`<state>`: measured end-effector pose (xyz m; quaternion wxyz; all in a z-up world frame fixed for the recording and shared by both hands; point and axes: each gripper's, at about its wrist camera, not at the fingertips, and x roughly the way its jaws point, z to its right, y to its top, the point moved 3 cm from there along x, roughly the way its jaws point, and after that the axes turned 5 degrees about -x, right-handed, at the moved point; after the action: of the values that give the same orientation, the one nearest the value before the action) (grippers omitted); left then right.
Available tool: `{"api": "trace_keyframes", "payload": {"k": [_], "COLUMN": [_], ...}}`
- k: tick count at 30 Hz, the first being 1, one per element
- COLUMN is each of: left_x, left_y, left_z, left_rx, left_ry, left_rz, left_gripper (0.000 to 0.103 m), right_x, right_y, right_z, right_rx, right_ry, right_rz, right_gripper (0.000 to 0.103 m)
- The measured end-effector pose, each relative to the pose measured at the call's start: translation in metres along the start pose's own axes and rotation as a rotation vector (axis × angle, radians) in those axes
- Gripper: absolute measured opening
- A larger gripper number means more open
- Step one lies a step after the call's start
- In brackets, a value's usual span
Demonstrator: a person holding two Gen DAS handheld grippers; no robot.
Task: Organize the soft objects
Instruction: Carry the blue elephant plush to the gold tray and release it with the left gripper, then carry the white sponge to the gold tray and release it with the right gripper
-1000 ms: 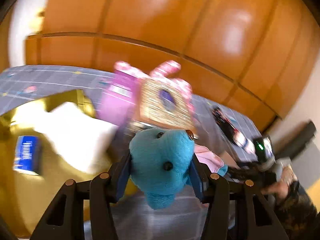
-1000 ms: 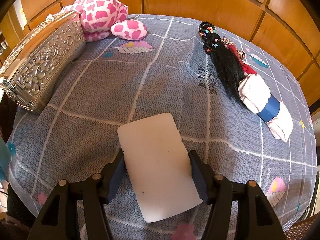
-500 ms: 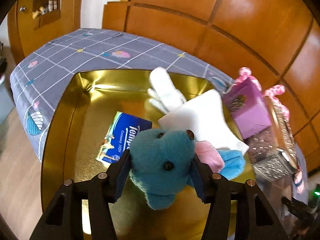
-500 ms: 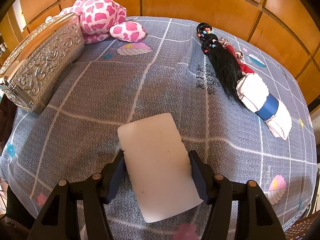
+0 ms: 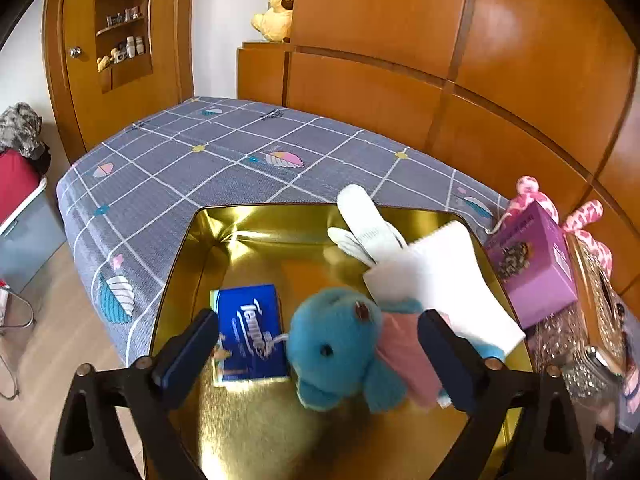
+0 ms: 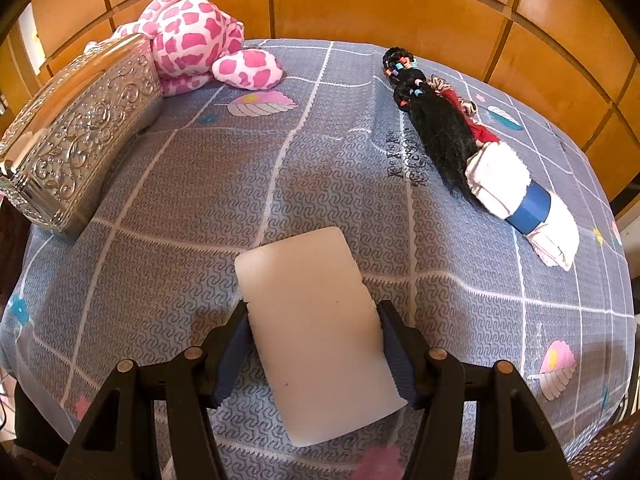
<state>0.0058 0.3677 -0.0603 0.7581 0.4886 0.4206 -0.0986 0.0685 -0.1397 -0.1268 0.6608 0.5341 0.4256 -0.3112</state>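
1. Blue plush toy (image 5: 336, 344): lies in the gold tray (image 5: 208, 248), between the jaws of the left gripper (image 5: 320, 344); a pink cloth part sits at its right side.
2. Left gripper: jaws opening and standing wide, pads clear of the plush on both sides.
3. Gold tray, further contents: blue tissue pack (image 5: 250, 332) just left of the plush; white foam pad (image 5: 440, 280) and white glove (image 5: 368, 228) behind it, leaning on the far right rim.
4. White foam block (image 6: 316, 344): clamped at its sides by the right gripper (image 6: 316, 348), above the grey checked bedspread (image 6: 280, 168).
5. Purple box (image 5: 532, 264): just beside the tray's right edge.
6. Silver embossed case (image 6: 76, 136): on the bedspread, left side; pink-and-white spotted plush (image 6: 200, 40) touching its far end.
7. Black-haired doll (image 6: 432, 120): right side, next to a white cloth roll with blue band (image 6: 524, 200).
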Motion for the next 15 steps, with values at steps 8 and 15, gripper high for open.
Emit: {"api": "trace_keyframes", "payload": {"k": [8,15], "left_x": [-0.026,-0.044], "left_y": [-0.021,-0.025], "left_z": [0.017,0.041], "left_rx": [0.024,0.106], "left_ry": [-0.011,-0.046], "left_rz": [0.017,0.051], "left_gripper": [0.103,0.103], "right_x": [0.001,0.005], "right_y": [-0.002,0.004], "right_z": [-0.001,-0.004], "right_rx": [0.019,0.051], "right_ry": [-0.010,0.011], "right_rz": [0.006,-0.002], "right_gripper": [0.062,0.061]}}
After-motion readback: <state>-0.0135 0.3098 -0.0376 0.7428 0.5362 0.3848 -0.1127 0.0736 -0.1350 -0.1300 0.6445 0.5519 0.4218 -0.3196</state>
